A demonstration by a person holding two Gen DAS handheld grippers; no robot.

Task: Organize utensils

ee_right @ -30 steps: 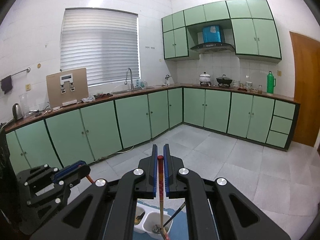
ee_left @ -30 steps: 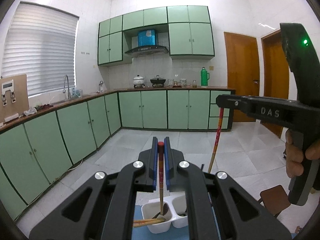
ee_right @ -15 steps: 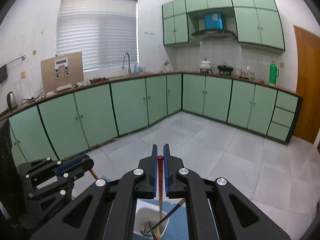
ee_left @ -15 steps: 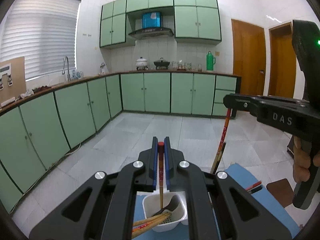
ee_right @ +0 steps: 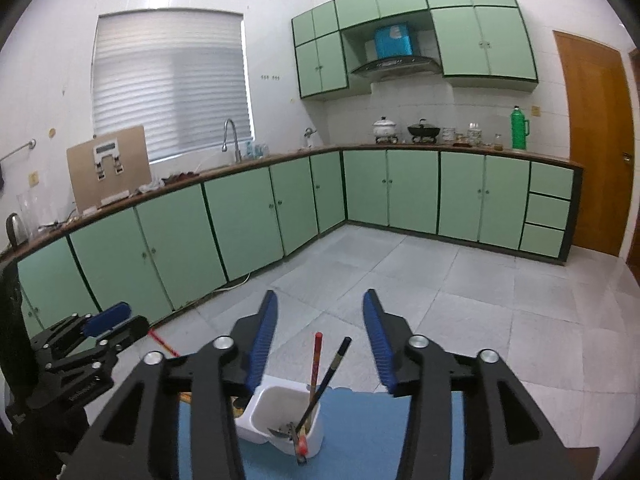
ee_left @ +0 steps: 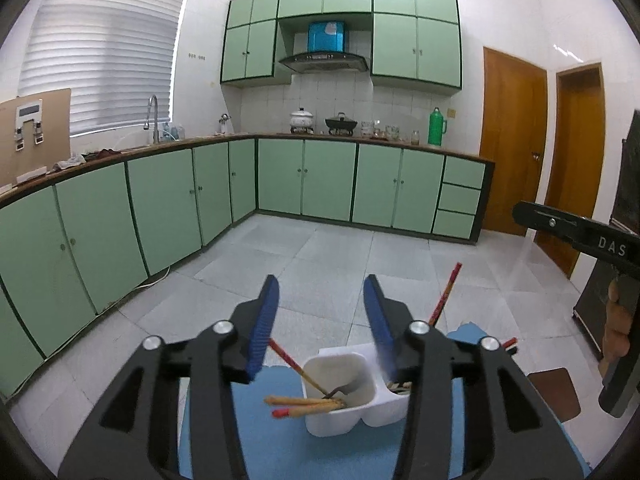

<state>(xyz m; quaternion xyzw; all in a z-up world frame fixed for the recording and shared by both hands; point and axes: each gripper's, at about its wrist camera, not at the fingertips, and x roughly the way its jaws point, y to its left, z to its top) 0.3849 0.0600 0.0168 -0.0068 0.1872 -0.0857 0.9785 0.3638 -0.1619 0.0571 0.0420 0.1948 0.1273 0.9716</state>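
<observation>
Two handheld grippers point forward and slightly downward. The left gripper [ee_left: 322,316] has its blue-padded jaws opening, nothing pressed between the pads. The right gripper [ee_right: 320,336] is opening likewise, also gripping nothing. A hand [ee_left: 618,332] grips its handle, right of the left gripper.

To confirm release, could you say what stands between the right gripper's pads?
Right wrist view: a red chopstick and a black chopstick, untouched, while the right gripper opens.

Right claw [ee_right: 320,344] jaws opening, nothing between pads; red chopstick [ee_right: 315,360] leaning in white holder [ee_right: 280,420].
</observation>
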